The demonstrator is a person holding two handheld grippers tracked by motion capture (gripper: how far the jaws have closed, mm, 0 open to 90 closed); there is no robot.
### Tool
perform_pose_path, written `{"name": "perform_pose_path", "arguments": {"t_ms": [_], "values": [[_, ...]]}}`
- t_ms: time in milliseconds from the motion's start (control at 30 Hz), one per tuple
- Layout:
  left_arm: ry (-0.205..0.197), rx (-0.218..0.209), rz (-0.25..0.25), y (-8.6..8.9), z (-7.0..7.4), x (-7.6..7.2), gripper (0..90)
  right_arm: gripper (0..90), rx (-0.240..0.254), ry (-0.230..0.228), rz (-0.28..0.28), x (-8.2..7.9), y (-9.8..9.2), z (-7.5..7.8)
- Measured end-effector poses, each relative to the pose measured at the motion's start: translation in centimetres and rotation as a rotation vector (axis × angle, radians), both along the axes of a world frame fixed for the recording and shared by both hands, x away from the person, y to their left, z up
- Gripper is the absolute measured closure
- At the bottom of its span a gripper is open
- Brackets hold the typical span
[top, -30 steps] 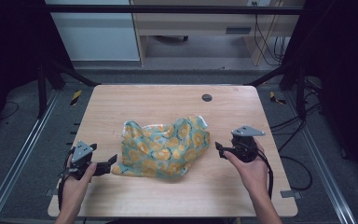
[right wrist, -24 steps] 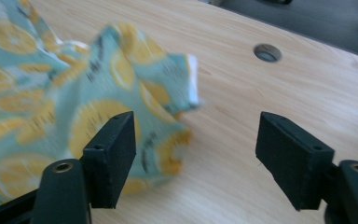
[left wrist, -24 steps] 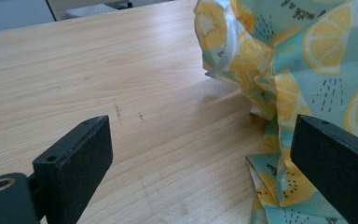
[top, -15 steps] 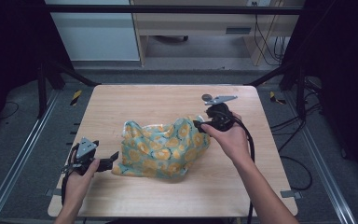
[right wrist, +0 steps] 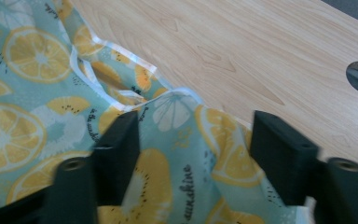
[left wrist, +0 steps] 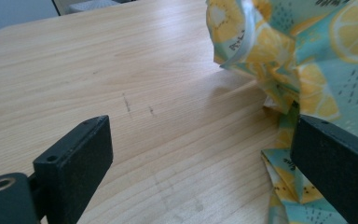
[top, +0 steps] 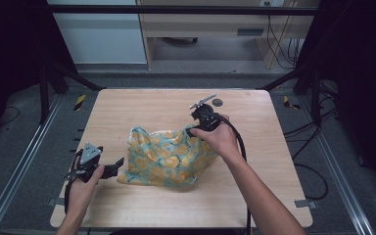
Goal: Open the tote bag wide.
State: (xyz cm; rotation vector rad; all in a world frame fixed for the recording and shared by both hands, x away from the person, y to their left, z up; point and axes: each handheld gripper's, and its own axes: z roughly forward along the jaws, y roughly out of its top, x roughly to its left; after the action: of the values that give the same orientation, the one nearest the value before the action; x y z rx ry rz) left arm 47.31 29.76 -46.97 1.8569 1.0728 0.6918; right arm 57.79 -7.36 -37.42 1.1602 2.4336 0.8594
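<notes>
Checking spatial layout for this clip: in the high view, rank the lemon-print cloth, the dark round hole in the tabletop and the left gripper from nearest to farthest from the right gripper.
1. The lemon-print cloth, directly under the right gripper at the cloth's far corner.
2. The dark round hole, just beyond, near the table's far edge.
3. The left gripper, across the cloth at its near-left corner.

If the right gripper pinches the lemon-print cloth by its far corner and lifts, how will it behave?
Probably floppy: the cloth lies crumpled in soft folds on the table, so it would likely drape and trail. It looks thin and light at its hemmed edge. The right gripper is open over that corner.
</notes>
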Motion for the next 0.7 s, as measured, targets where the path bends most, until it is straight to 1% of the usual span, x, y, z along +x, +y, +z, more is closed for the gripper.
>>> {"name": "perform_pose_path", "arguments": {"t_ms": [67,100,133,167,200,233,300,333,367,400,433,467,500,533,567,600,633,667,700], "values": [[-0.003,0.003,-0.003,-0.1,0.1,0.0,5.4,61.3,0.007,0.009,0.022,-0.2,0.0,-0.1],[-0.005,0.008,-0.005,-0.2,0.1,-0.1,5.4,61.3,0.007,0.009,0.022,-0.2,0.0,-0.1],[-0.002,0.013,-0.004,-0.2,0.1,-0.1,5.4,76.4,0.022,0.005,0.033,-0.4,0.0,0.0],[-0.002,0.013,-0.004,-0.2,0.1,-0.1,5.4,76.4,0.022,0.005,0.033,-0.4,0.0,0.0],[-0.003,0.01,0.0,-0.2,0.1,-0.2,5.4,86.1,0.047,0.002,0.049,-0.7,-0.1,0.3],[-0.003,0.01,0.0,-0.2,0.1,-0.2,5.4,88.2,0.055,-0.011,0.06,-0.8,-0.2,0.5],[0.002,0.014,0.004,-0.2,0.1,-0.5,5.4,89.1,0.084,-0.039,0.069,-1.4,-0.2,1.1],[0.007,0.013,0.002,-0.1,0.1,-0.9,5.3,89.2,0.092,-0.057,0.076,-1.7,-0.2,1.4],[0.007,0.013,0.002,-0.1,0.1,-0.9,5.4,89.2,0.092,-0.057,0.076,-1.7,-0.2,1.4],[0.009,0.022,0.001,0.0,0.1,-1.3,5.4,89.3,0.13,-0.108,0.102,-2.5,-0.2,2.2],[0.009,0.022,0.001,0.0,0.1,-1.3,5.4,89.3,0.13,-0.108,0.102,-2.5,-0.2,2.2],[0.014,0.033,0.0,0.0,0.1,-1.8,5.4,89.2,0.153,-0.151,0.116,-3.5,-0.1,2.9],[0.014,0.033,0.0,0.0,0.1,-1.8,5.4,89.2,0.153,-0.151,0.116,-3.5,-0.1,2.9],[0.013,0.04,0.008,0.1,0.2,-2.3,5.4,89.1,0.191,-0.187,0.133,-4.6,-0.1,3.7],[0.013,0.04,0.008,0.1,0.2,-2.3,5.3,89.1,0.191,-0.187,0.133,-4.6,-0.1,3.7],[0.013,0.041,0.011,0.2,0.3,-2.6,5.3,89.1,0.203,-0.203,0.144,-5.2,-0.1,4.1],[0.012,0.041,0.016,0.2,0.4,-2.8,5.3,89.0,0.227,-0.236,0.168,-6.5,-0.1,4.8],[0.014,0.039,0.025,0.2,0.6,-3.4,5.4,89.0,0.242,-0.253,0.178,-7.2,-0.2,5.1],[0.014,0.039,0.025,0.2,0.6,-3.4,5.4,89.0,0.242,-0.253,0.178,-7.2,-0.2,5.1]]}}
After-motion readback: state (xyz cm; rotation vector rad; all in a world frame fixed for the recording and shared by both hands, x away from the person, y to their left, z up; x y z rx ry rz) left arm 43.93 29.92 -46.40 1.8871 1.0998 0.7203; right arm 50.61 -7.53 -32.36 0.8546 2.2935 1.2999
